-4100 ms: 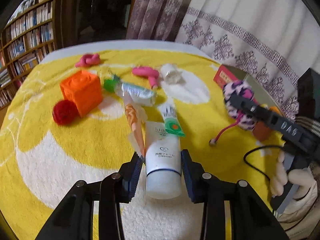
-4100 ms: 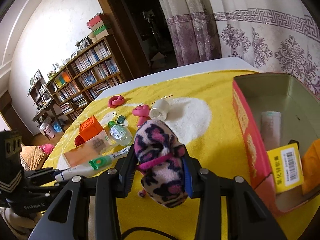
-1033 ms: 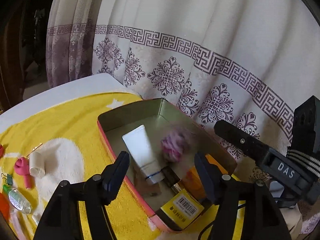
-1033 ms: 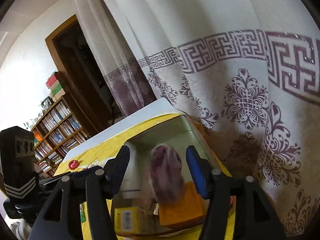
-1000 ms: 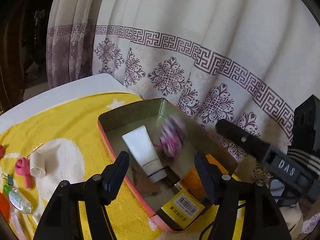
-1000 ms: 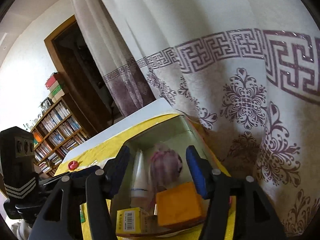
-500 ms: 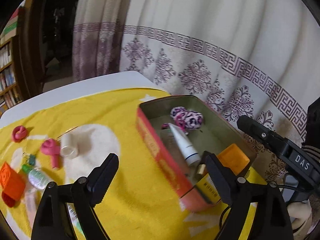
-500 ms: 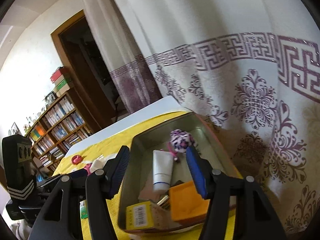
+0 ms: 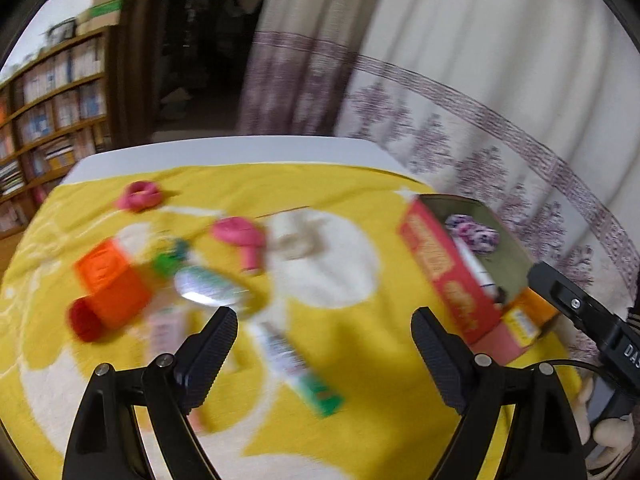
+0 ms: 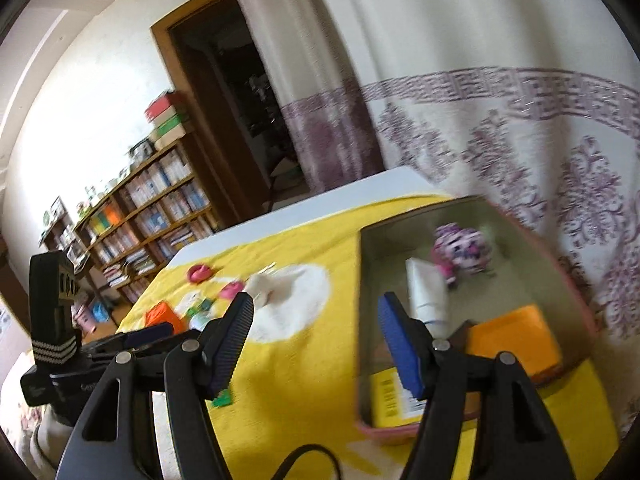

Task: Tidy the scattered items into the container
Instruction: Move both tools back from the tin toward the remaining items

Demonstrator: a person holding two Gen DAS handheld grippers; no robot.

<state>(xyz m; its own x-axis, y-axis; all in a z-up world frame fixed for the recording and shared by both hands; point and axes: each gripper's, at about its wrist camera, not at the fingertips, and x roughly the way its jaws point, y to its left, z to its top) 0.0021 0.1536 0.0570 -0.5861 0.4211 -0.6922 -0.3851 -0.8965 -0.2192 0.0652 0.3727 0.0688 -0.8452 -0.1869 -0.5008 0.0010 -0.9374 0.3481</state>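
Note:
The red box (image 9: 448, 276) stands at the right of the yellow cloth and shows in the right wrist view too (image 10: 362, 280). It holds a pink leopard plush (image 10: 462, 250), a white tube (image 10: 426, 294), an orange block (image 10: 514, 338) and a yellow pack (image 10: 390, 398). My left gripper (image 9: 324, 342) is open and empty above the cloth. My right gripper (image 10: 316, 332) is open and empty beside the box's near left wall. Scattered, blurred items lie left: an orange cube (image 9: 110, 284), a red ball (image 9: 82, 322), a green-capped bottle (image 9: 200, 282), a pink toy (image 9: 242, 238), a green-ended tube (image 9: 296, 368).
A pink ring (image 9: 138, 196) lies near the cloth's far edge and a white roll (image 9: 294, 238) on the white patch. A patterned curtain (image 9: 500, 100) hangs right behind the box. Bookshelves (image 10: 152, 216) and a dark doorway (image 10: 248, 92) stand beyond the table.
Both grippers let go their loads into the box: the white tube and the leopard plush now lie inside. Both views have swung left, away from the box toward the scattered items.

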